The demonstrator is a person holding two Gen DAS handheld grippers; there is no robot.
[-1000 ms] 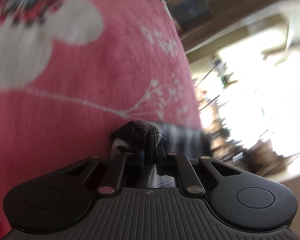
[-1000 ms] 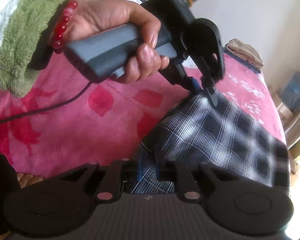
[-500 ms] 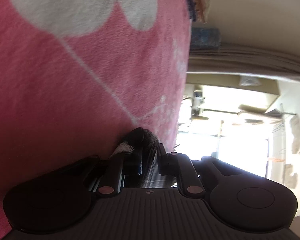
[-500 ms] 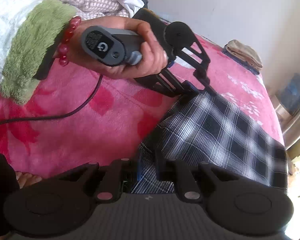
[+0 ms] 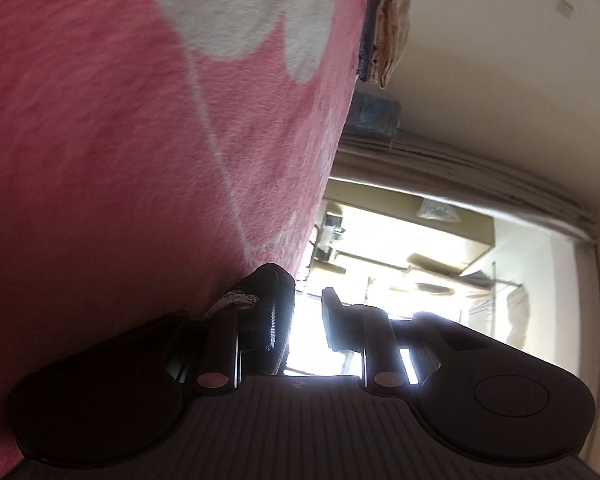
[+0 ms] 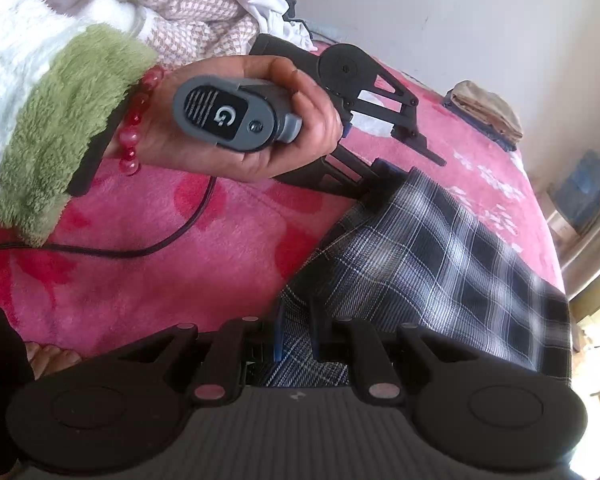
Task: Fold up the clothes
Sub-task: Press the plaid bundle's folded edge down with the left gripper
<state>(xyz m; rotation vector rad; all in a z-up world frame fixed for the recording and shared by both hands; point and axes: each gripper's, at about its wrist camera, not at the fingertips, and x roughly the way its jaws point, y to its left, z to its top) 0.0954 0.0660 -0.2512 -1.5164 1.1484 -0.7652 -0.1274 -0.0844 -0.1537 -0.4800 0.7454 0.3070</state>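
Garment: the black-and-white plaid woven garment (image 6: 440, 264) lay spread on the bed and sloped up towards its near edge, which was raised off the bed. Its far corner sat at the left tool.
Right gripper (image 6: 294, 332): you had it closed narrow on the near edge of the plaid cloth, which ran between the fingers.
Left gripper (image 6: 408, 168): its jaws stood apart. In the left wrist view daylight showed between the fingers, and a dark bunch of the plaid corner (image 5: 268, 292) rested against one finger only. Nothing was pinched.
Left hand (image 6: 240, 132): it gripped the grey handle above the bed and aimed the tool at that far corner.
Stage: this fitted either letting the corner go after laying it down or coming in to take it. One moment could not tell which.
Doing it well: my judgement was that you needed to keep the near edge taut and level in the right tool, so the corner stayed square and the checks ran straight.
Risk: loose cloth on one finger could have dragged off crooked.
Bed: the pink fleece blanket with white flowers (image 6: 180, 240) was grippy and likely to hold a laid edge.
Nearby: a black cable (image 6: 160, 246) crossed the blanket, well apart from the garment. A folded beige stack (image 6: 488, 116) lay at the far corner.
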